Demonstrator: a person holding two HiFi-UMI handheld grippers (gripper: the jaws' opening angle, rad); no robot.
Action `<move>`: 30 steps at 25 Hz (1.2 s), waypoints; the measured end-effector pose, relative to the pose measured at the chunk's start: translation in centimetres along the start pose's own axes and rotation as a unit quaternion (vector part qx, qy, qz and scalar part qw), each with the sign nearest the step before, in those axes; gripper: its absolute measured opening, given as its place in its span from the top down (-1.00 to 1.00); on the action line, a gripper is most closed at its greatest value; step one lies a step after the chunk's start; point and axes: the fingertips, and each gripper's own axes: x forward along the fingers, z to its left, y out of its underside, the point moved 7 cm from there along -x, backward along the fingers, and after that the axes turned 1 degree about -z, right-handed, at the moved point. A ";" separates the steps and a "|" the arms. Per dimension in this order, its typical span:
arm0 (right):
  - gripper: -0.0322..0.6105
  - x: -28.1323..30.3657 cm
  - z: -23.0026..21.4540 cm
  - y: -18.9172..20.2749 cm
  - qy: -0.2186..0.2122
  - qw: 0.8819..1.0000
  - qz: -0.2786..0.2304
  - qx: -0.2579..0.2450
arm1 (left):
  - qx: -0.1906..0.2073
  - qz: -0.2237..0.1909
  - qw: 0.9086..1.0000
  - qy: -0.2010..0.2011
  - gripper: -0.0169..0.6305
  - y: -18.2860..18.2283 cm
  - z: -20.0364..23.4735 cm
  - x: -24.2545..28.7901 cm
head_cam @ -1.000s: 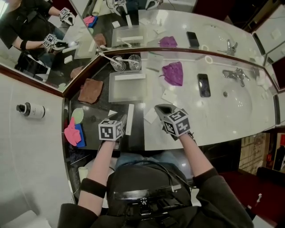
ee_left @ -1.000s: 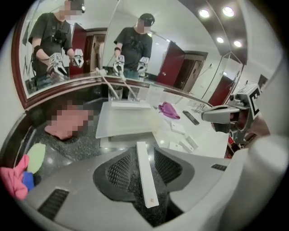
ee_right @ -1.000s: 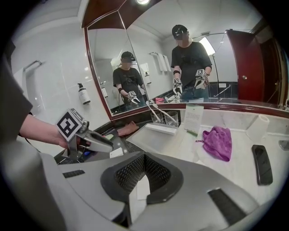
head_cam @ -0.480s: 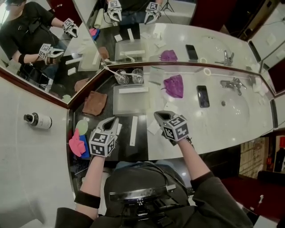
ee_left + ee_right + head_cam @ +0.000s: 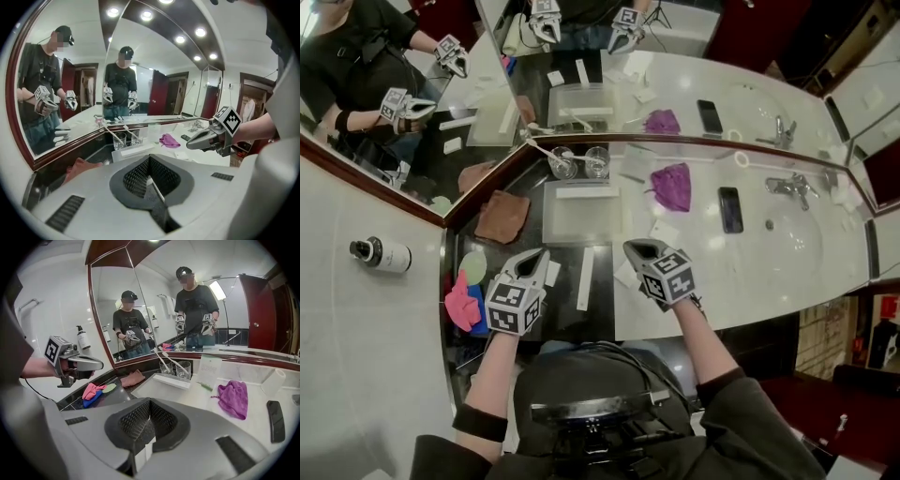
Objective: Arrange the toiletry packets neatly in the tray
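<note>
The left gripper (image 5: 534,258) has lifted off the dark counter (image 5: 567,302) and rolled since a second ago. Its jaws are now together on a thin packet (image 5: 154,189), seen edge-on. The right gripper (image 5: 636,249) has barely shifted and stays clamped on a white packet (image 5: 144,452). Between them a long packet (image 5: 585,278) lies on the counter. Beyond, the tray (image 5: 572,220) holds one strip (image 5: 588,191) along its far edge.

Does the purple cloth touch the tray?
Apart. The head view shows bare white counter between the purple cloth and the tray.
</note>
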 end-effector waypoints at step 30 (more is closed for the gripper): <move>0.17 13.4 -3.6 -3.5 0.104 0.914 0.153 -0.360 | 0.018 0.003 0.999 0.030 0.95 0.9 4.8 0.8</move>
